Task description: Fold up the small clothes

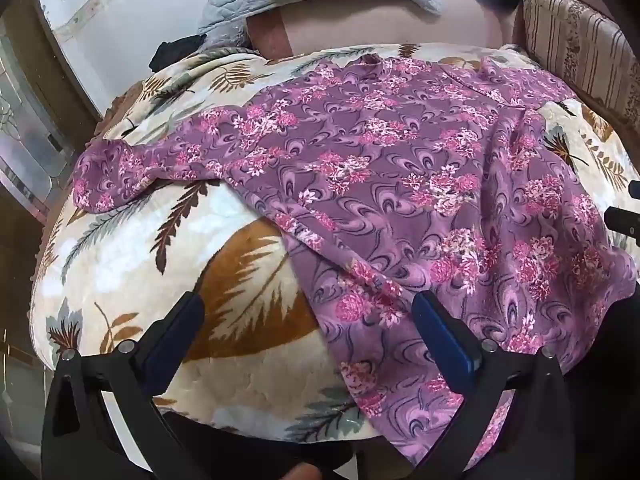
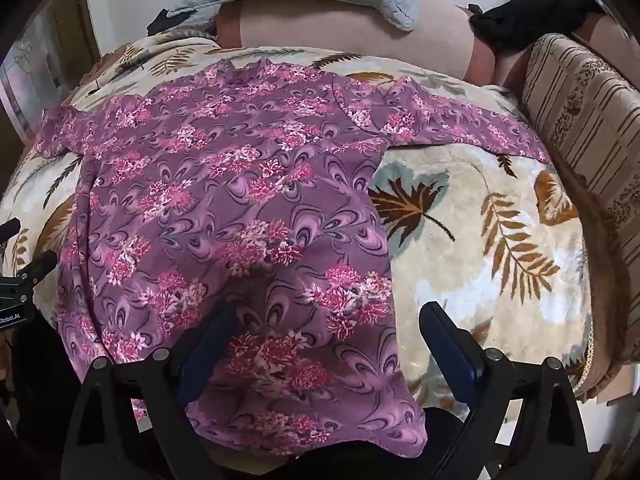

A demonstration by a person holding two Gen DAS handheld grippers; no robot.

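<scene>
Judging from how the shirt (image 1: pixel 384 184) lies, the folding has not yet been begun. The purple flowered garment is spread flat on the blanket (image 1: pixel 132 248), collar toward the far edge and hem hanging a little over the near edge. Both sleeves are stretched out sideways: one is seen reaching toward the blanket's left edge in the left wrist view, the other toward the right edge, near the striped cushion (image 2: pixel 592 128), in the right wrist view. No crease or doubled layer can be made out in the body.

The left gripper (image 1: pixel 308 332) is held spread wide above the near edge, with one finger over bare blanket and the other over the shirt's left side; nothing is pinched. The right gripper (image 2: pixel 332 340) is likewise spread, with the hem's right portion lying between its fingers but not clamped.

Everything is therefore left to do: the sleeves are to be turned in, the sides brought over, and the length doubled up. The spreading step appears finished, though a few ripples remain along the right side.
</scene>
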